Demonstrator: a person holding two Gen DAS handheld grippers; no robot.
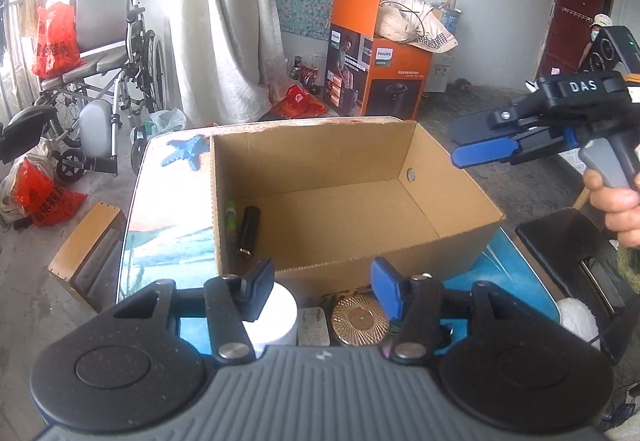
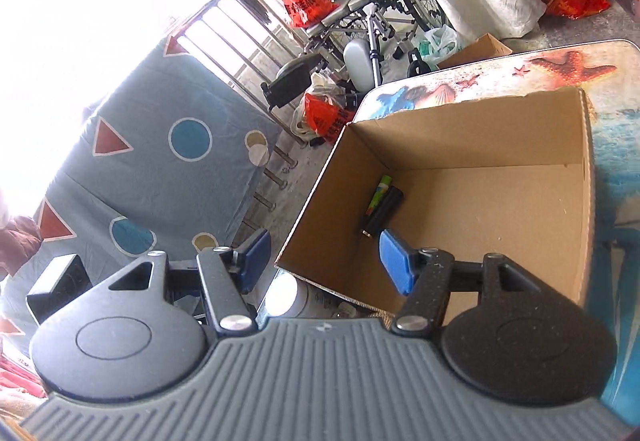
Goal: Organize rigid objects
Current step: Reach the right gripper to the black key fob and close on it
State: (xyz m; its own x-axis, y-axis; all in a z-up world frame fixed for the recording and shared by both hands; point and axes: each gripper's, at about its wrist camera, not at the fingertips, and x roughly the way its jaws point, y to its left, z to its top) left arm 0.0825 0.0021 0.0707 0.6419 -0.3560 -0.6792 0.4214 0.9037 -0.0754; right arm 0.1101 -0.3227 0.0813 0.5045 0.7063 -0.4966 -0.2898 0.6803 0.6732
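A printed table carries an open box; a green tube and black tube lie at its left wall. Left gripper and right gripper gape, empty.

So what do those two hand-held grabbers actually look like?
Each gripper, left and right, has a ribbed grey body, two round black discs, black linkage arms with silver rivets, and flat blue finger pads. From the side, the right one shows white "DAS" lettering and a grey trigger handle.
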